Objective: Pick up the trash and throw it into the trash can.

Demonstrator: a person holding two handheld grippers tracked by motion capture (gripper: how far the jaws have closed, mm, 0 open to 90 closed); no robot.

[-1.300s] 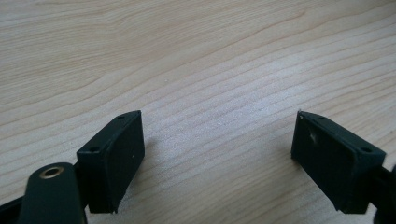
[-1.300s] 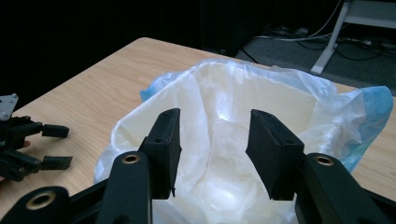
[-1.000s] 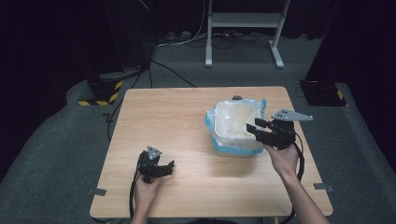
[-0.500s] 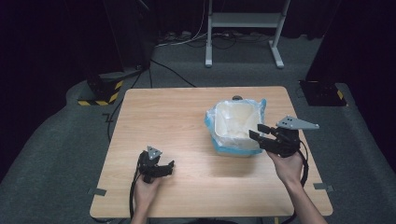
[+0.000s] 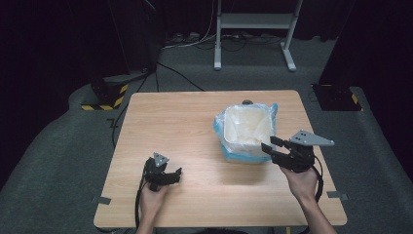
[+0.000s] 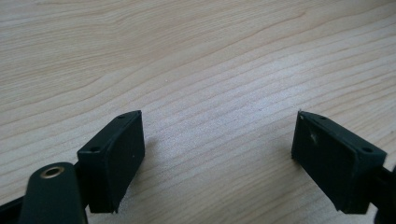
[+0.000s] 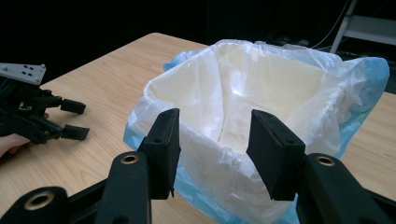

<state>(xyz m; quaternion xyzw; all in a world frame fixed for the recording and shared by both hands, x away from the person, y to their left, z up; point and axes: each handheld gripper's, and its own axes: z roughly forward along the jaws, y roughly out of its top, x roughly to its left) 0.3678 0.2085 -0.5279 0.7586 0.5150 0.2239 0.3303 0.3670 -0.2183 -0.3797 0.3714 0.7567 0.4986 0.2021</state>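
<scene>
A cream square bin (image 5: pixel 246 124) lined with a clear and blue plastic bag (image 7: pixel 261 84) stands on the right half of the wooden table (image 5: pixel 180 117). My right gripper (image 5: pixel 269 145) hangs just off the bin's near right corner, pointing at it. In the right gripper view its jaws (image 7: pixel 212 128) stand open in front of the bag's rim, with nothing between them. My left gripper (image 5: pixel 175 175) rests low over the table's near left part, and its open jaws (image 6: pixel 217 133) have bare wood between them. The left gripper (image 7: pixel 70 119) also appears at the left of the right gripper view.
A metal stand (image 5: pixel 253 29) and cables lie on the floor behind the table. A black and yellow striped block (image 5: pixel 104 95) sits off the far left corner, a dark box (image 5: pixel 336 95) off the far right. Bare wood stretches across the table's left and middle.
My right gripper has drawn back from the bin's rim toward the near right of the table and sunk a little. The left gripper has kept still.
</scene>
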